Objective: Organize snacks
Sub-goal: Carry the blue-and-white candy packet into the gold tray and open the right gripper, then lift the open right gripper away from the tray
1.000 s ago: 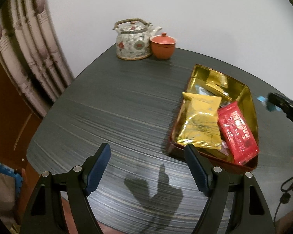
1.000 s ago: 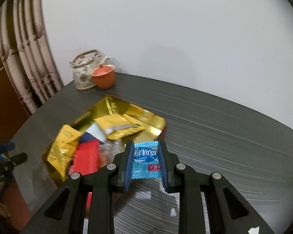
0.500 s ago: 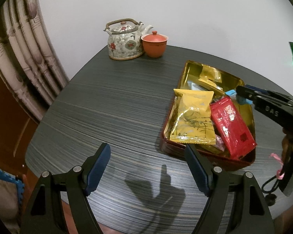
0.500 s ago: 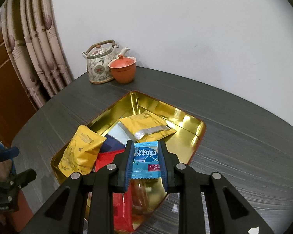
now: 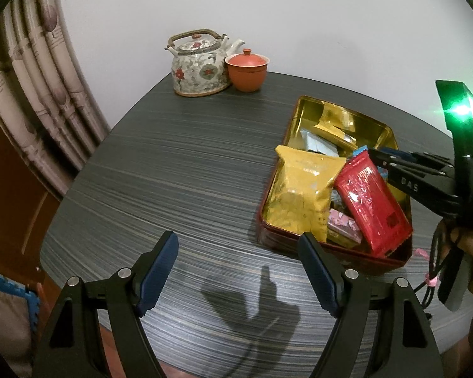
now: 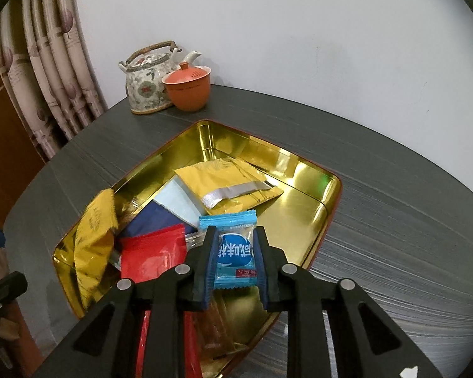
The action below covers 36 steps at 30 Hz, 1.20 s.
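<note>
Right gripper (image 6: 235, 260) grips a blue candy wrapper (image 6: 233, 252) between its two blue pads, clamped on the wrapper's sides; white characters on the wrapper face the camera. The packet hangs above the gold tray (image 6: 312, 170), over the tray's near half, not touching the contents below as far as the view shows.

Tray contents, right wrist view: flat yellow sachet (image 6: 227, 179) with a silver strip toward the far end; pale blue packet (image 6: 179, 203) and dark blue packet (image 6: 151, 217) beside it; red packet (image 6: 154, 252) left of the gripper; puffy yellow bag (image 6: 94, 233) at the tray's left edge. Clear wrapper under the fingers, detail unclear.

Left gripper (image 5: 236, 271) is spread wide with nothing between its pads, above bare tabletop (image 5: 173, 173), near the tray's front corner. Its shadow falls on the table just ahead.

Left wrist view: a pink wrapped sweet (image 5: 343, 225) lies between the puffy yellow bag and the red packet.

Far edge of table: floral teapot (image 5: 200, 63) touching or just beside a lidded orange cup (image 5: 247, 71). Curtain (image 5: 44, 78) at left.
</note>
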Available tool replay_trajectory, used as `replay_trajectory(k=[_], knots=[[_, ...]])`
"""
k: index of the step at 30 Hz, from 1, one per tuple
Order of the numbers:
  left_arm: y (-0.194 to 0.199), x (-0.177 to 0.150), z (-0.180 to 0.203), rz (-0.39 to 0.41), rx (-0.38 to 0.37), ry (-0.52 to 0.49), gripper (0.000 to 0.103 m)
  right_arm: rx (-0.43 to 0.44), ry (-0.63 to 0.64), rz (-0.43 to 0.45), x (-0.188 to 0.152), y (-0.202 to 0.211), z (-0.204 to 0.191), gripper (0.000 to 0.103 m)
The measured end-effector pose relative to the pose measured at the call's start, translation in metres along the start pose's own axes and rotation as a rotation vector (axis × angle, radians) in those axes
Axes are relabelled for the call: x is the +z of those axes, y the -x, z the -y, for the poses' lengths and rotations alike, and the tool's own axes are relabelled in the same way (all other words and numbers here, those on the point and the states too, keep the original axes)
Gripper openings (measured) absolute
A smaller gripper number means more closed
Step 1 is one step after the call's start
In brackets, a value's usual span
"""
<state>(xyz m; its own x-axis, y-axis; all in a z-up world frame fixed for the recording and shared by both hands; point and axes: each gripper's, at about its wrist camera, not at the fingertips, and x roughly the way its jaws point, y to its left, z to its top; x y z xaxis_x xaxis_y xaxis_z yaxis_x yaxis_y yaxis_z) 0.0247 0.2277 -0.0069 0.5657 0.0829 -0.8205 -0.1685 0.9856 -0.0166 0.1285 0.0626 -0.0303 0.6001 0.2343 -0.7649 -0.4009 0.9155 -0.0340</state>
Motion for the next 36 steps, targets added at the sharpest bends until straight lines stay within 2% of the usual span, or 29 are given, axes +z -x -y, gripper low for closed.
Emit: replay_trajectory(k=[15,18,20,28,31,36], knots=[[0.001,-0.001,0.002,-0.002,0.001,-0.005,0.079,-0.006,-0.002,-0.013,0.000,0.000,-0.003,0.026],[0.000,-0.001,0.002,-0.003,0.001,-0.007,0.079,-0.013,-0.007,-0.008,-0.001,0.003,-0.003,0.032],[0.000,-0.001,0.002,-0.003,0.001,-0.006,0.079,-0.012,-0.011,-0.007,-0.002,0.005,-0.002,0.043],[0.000,0.000,0.004,-0.002,0.002,-0.017,0.079,-0.021,-0.037,0.016,-0.005,0.019,0.001,0.051],[0.000,0.000,0.005,-0.002,0.003,-0.020,0.079,-0.014,-0.051,0.030,-0.009,0.028,0.001,0.068],[0.001,0.000,0.005,0.001,0.008,-0.017,0.079,-0.018,-0.066,0.047,-0.016,0.046,0.000,0.073]])
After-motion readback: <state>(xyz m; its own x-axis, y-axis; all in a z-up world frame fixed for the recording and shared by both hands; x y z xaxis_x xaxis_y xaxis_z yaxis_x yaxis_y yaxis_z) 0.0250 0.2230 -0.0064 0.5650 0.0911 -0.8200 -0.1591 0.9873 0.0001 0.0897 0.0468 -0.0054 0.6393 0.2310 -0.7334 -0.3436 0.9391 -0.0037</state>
